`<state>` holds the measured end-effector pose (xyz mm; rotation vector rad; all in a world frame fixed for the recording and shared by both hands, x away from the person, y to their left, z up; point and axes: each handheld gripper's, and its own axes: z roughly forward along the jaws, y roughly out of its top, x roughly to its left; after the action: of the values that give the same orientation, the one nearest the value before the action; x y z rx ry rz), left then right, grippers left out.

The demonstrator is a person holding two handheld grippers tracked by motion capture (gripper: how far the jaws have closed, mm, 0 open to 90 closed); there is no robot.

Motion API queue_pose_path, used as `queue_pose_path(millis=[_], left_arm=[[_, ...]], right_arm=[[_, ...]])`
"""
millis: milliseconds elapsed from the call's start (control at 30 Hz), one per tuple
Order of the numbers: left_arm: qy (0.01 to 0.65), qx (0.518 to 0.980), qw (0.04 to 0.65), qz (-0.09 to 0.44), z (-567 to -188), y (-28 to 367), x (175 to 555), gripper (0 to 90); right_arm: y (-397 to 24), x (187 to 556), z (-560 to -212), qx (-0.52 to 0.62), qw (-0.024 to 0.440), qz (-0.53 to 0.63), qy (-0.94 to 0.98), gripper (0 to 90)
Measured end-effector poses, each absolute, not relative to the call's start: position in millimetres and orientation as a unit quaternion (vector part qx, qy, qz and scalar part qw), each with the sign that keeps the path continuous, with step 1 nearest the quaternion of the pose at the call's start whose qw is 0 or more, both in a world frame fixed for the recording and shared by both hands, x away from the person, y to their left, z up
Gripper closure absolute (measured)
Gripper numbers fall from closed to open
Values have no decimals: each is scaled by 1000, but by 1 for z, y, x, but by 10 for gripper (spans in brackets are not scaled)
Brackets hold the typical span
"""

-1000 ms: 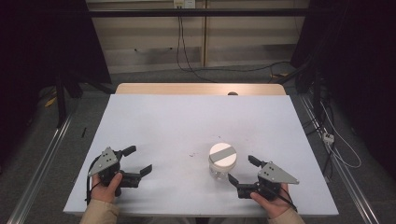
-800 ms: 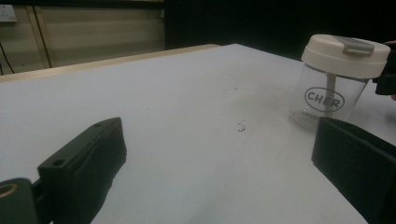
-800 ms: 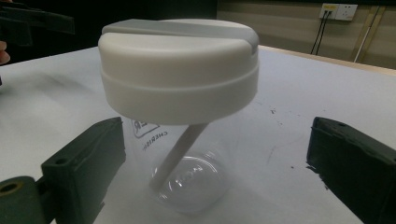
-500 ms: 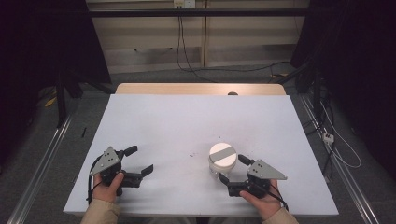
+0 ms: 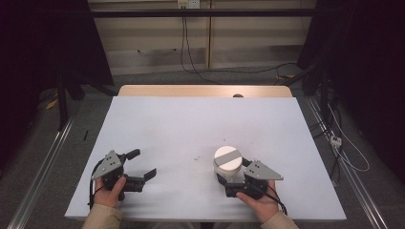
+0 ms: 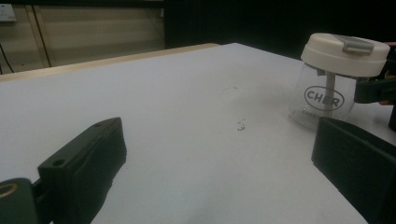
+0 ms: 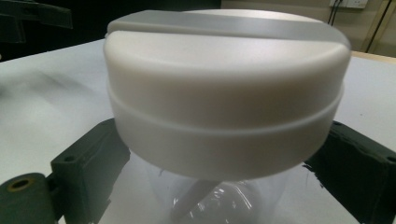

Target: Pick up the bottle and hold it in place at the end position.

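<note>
A clear cup [image 5: 227, 160] with a white lid and a grey flap stands upright on the white table [image 5: 191, 124], near the front right. My right gripper [image 5: 232, 171] reaches around it from the near side. Its jaws have just been closing and stand on either side of the clear body [image 7: 219, 186] under the lid, close to the wall, with no visible press. My left gripper [image 5: 144, 163] rests open on the table at the front left with nothing between its jaws. In the left gripper view the cup [image 6: 327, 88] stands off to the right beyond my open left gripper [image 6: 217, 135].
A few small dark specks [image 5: 196, 156] lie on the table left of the cup. A wooden strip [image 5: 205, 90] runs along the far edge with a small dark object [image 5: 237, 95] on it. Cables and metal rails lie on the floor around the table.
The right gripper slid left and forward to the cup, so its jaws now flank the cup's body and have narrowed. The left gripper and the cup kept still.
</note>
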<state>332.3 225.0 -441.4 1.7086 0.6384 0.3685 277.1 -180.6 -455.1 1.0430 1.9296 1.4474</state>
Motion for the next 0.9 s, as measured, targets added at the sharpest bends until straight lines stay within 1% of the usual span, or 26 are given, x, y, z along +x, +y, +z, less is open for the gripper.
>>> queue_pose_path(millis=[400,900], left_arm=[[275,737,597,158,-442,224,333,28],[274,738,596,159,-442,224,333,28]], right_arm=[[-173,287,-458,388,253,525,714,88],[-173,290,-457,381,248,534,713,175]])
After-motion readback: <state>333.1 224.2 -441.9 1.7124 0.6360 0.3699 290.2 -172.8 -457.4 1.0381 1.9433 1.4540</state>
